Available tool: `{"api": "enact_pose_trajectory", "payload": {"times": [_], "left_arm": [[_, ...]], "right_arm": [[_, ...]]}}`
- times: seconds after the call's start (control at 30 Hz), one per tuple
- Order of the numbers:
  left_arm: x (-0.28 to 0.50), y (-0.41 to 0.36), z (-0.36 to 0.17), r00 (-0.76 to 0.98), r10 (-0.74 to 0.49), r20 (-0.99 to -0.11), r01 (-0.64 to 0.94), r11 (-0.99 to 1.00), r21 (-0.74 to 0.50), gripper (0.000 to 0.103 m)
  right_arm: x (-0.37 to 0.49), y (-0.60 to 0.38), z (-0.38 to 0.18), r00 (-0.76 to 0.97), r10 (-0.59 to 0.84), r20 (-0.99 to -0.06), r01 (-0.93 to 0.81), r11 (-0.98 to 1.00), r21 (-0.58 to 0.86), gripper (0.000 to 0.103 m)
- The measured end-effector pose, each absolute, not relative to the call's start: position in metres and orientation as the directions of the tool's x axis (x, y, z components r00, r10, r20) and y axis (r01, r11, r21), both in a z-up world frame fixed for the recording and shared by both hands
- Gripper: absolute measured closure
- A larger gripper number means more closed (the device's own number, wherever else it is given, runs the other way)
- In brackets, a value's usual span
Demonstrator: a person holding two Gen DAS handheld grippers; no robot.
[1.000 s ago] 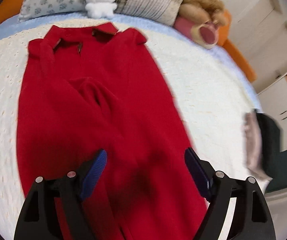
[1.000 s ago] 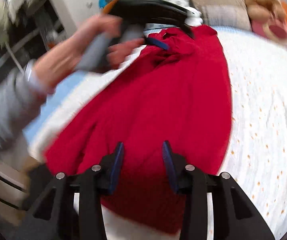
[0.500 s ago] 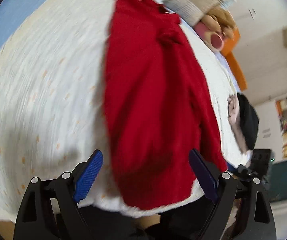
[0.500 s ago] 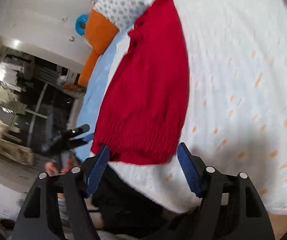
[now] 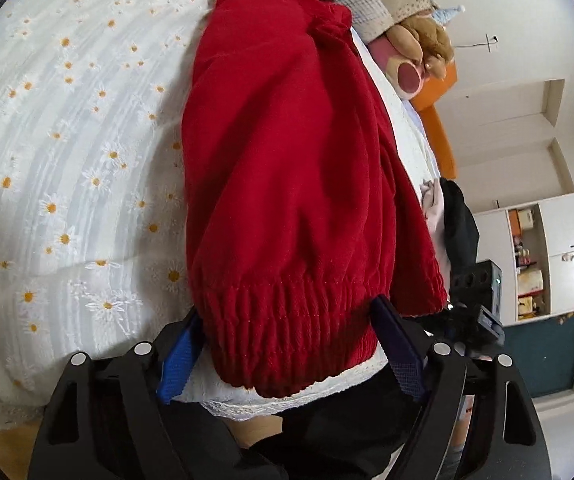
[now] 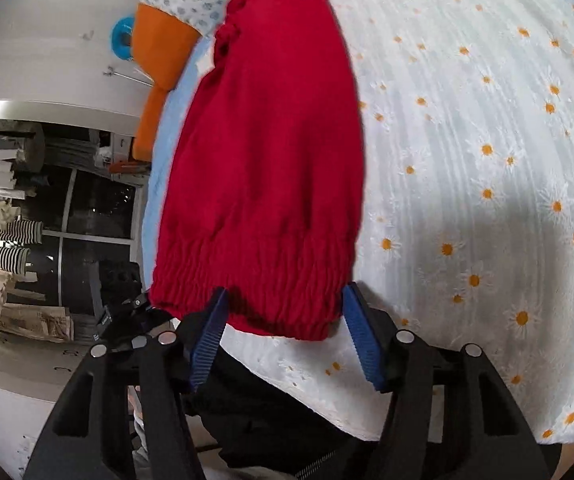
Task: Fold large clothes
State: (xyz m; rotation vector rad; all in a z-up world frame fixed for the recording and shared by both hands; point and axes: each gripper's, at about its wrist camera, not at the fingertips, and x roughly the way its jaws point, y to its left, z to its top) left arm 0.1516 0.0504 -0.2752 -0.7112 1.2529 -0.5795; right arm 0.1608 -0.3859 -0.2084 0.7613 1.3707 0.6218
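Observation:
A red knitted garment [image 5: 287, 160] lies folded lengthwise on the white daisy bedspread [image 5: 67, 140], its ribbed hem at the bed's near edge. My left gripper [image 5: 287, 320] straddles one end of that hem. Its blue pads [image 5: 177, 360] stand on either side and the jaws are closing. In the right wrist view the same garment [image 6: 271, 140] runs away from me. My right gripper [image 6: 285, 292] straddles the hem's other end, jaws closing, with the pads [image 6: 361, 336] clear of the cloth. Each view shows the other gripper beside the hem.
Pillows [image 5: 371, 0] and a plush bear [image 5: 423, 40] line the head of the bed by an orange headboard [image 6: 159, 52]. A dark and pale clothes pile [image 5: 459, 220] lies at the bed's right edge. The person's dark-clothed legs stand against the near edge. Striped clothes [image 6: 3, 248] hang at the left.
Both grippers came down from over the garment to its near hem at the bed's edge. The right jaws stand wider than a second ago. The hem now lies between both pairs of pads.

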Motion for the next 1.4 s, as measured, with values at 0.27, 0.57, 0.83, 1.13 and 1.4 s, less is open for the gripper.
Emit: {"api": "enact_pose_trajectory", "payload": {"times": [0.27, 0.57, 0.83, 1.13, 1.4], "left_arm": [[0.147, 0.067, -0.279, 0.221, -0.753, -0.620, -0.030, 0.630, -0.776, 0.051], [0.170, 0.060, -0.237, 0.159, -0.846, -0.509, 0.009, 0.517, -0.856, 0.064], [0.259, 0.076, -0.184, 0.179, -0.910, -0.373, -0.014, 0.377, -0.926, 0.065], [0.414, 0.078, -0.217, 0.217, -0.885, -0.412, -0.186, 0.376, -0.908, 0.065], [0.453, 0.082, -0.304, 0.216, -0.931, -0.294, -0.297, 0.224, -0.928, 0.064]], "right_arm": [[0.168, -0.376, -0.201, 0.083, 0.756, -0.649, 0.015, 0.650, 0.760, 0.061], [0.189, -0.382, -0.177, 0.047, 0.867, -0.496, 0.042, 0.494, 0.868, 0.072], [0.262, -0.386, -0.127, 0.165, 0.924, -0.346, 0.026, 0.346, 0.938, 0.074], [0.394, -0.389, -0.130, 0.341, 0.864, -0.370, 0.087, 0.363, 0.928, 0.102], [0.421, -0.366, -0.141, 0.371, 0.737, -0.564, -0.204, 0.658, 0.725, 0.022]]}}
